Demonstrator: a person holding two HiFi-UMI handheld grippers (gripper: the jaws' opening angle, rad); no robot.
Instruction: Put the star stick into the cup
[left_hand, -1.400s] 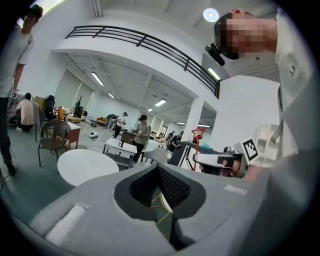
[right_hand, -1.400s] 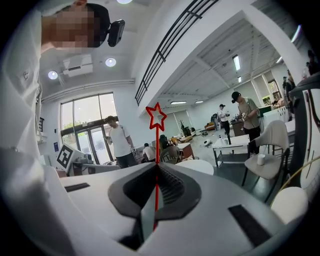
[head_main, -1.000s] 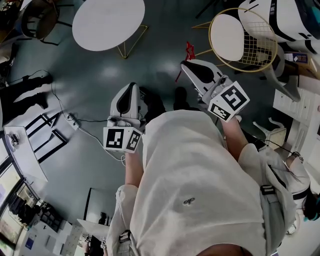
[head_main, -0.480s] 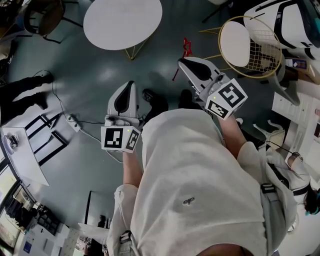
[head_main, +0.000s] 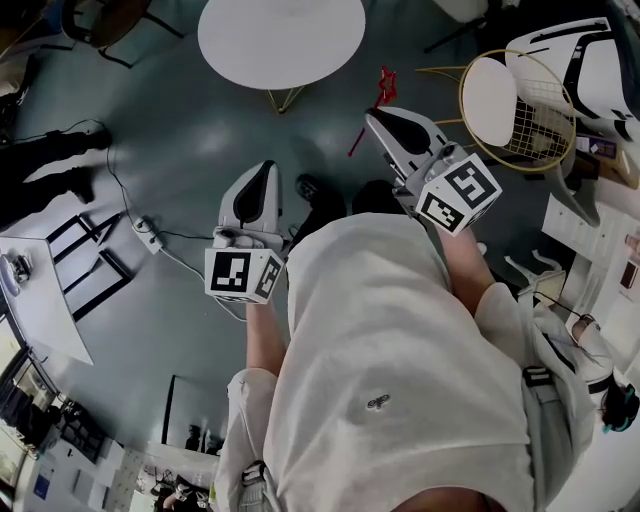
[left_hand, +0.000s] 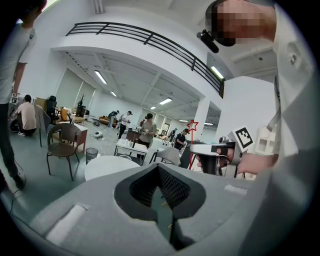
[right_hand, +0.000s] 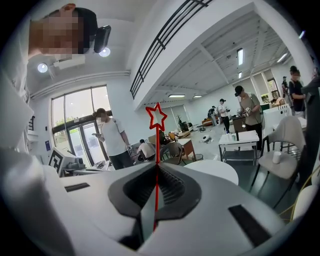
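left gripper: jaws together, empty | right gripper: clamped on star stick, star straight out beyond its jaws | step: likely carrying stick; no cup in view | next: find cup, lower stick in, release

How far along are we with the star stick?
Done: the star stick is picked up, clamped upright between the right gripper's jaws. In hand: it is held above the floor, near the round white table; the left gripper is shut and empty. Left: reaching the cup, which no view clearly shows, and putting the stick in.
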